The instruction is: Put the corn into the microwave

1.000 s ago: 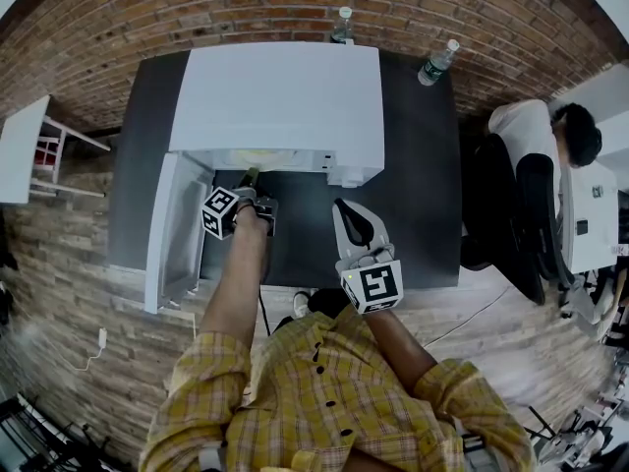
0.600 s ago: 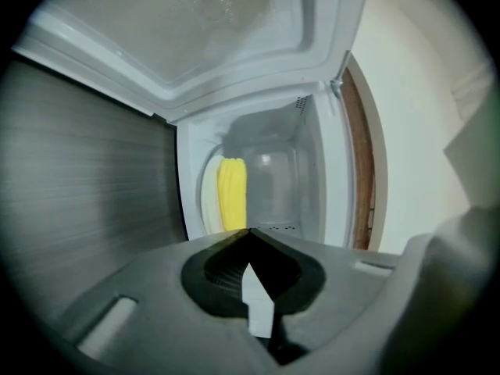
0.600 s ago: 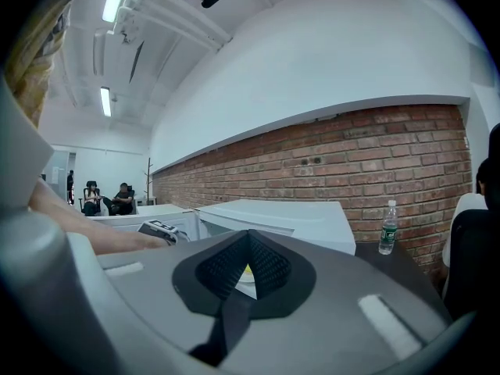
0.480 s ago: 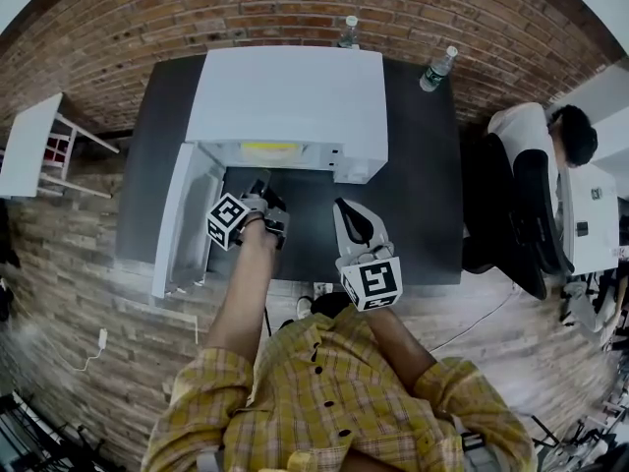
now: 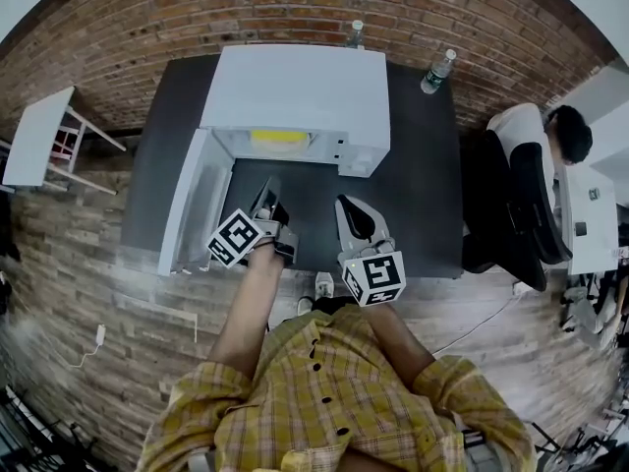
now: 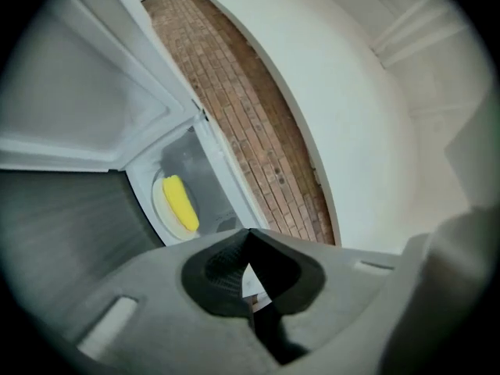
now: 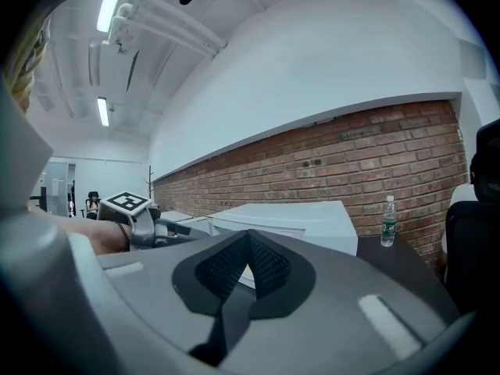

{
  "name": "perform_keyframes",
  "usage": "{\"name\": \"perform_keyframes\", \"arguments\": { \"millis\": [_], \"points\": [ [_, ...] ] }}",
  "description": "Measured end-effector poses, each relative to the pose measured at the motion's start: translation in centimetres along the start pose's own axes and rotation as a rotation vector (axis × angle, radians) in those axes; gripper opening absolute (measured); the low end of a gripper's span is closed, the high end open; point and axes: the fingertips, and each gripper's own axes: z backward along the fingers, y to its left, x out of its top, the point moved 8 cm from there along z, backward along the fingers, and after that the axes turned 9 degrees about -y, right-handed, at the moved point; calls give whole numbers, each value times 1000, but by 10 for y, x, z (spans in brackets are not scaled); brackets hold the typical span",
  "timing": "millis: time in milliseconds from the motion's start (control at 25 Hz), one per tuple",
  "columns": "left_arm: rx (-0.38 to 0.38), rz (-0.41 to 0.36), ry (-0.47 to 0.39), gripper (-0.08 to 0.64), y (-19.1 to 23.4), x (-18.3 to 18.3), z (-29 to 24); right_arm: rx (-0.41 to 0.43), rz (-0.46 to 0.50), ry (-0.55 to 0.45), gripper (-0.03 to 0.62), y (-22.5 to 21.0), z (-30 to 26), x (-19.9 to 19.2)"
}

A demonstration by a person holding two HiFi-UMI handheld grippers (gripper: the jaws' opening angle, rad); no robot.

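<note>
Inside the microwave, corn lies beyond the left gripper.

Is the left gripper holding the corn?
No, the corn lies inside the open microwave, and the left gripper has its jaws together with nothing between them.

One of nearly everything, two of a few.
One dark desk carries one white microwave with one door swung open, and inside it one yellow corn cob lies on one round plate. There are two water bottles at the far edge: a bottle beyond the microwave and a second bottle to its right. Two tools are near, the left tool and the right tool. One small white table stands at the left. One seated person and one dark chair are at the right.
</note>
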Motion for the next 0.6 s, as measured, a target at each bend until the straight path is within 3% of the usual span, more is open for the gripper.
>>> {"name": "perform_keyframes", "arguments": {
  "millis": [280, 600],
  "points": [
    [-73, -250, 3, -2, -39, 1, 35, 5, -15, -27, 0, 11, 15, 10],
    [-142, -602, -11, -2, -77, -4, 69, 22, -22, -47, 0, 20, 23, 18]
  ]
}}
